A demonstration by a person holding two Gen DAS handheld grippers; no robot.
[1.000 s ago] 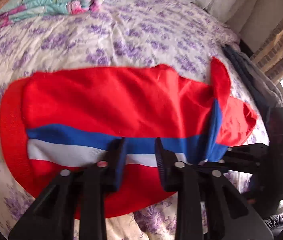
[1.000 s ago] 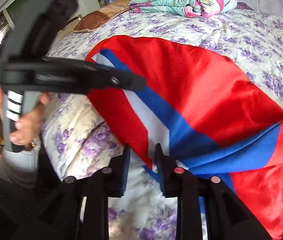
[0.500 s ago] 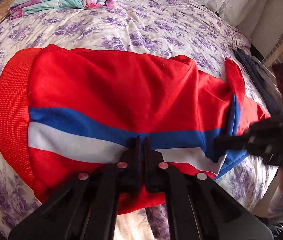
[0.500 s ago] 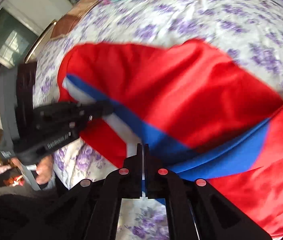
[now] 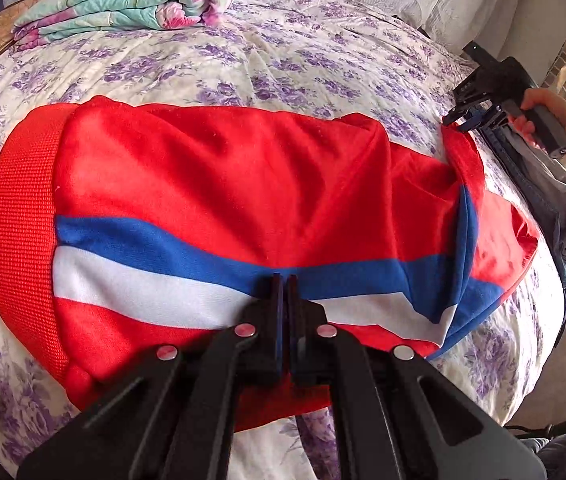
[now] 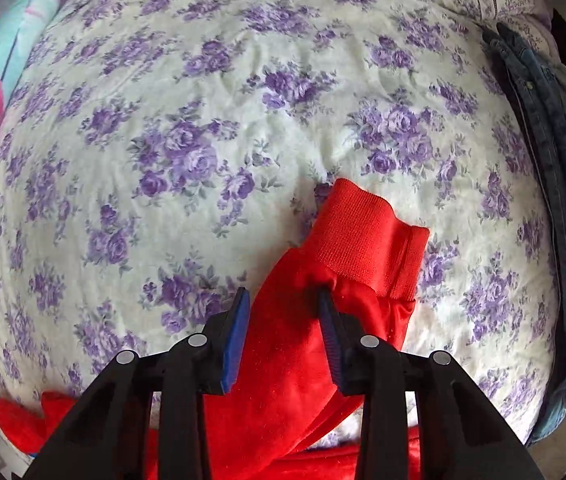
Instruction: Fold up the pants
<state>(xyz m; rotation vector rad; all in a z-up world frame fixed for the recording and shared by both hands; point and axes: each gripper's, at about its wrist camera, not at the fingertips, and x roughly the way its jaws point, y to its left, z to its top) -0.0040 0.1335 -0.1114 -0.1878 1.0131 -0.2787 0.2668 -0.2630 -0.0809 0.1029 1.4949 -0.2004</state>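
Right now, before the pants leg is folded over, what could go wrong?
1. The right gripper has its jaws open around the leg just below the cuff; lifting before they close would probably drop the leg.
2. The left gripper is shut over the blue stripe of the red pants, but whether it pins fabric is unclear; the body may slide.
3. The jeans lie close by and could be snagged.

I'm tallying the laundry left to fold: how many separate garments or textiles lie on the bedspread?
3: red pants in the middle, folded floral blanket at the far left, dark denim pile along the right edge. More may be hidden.
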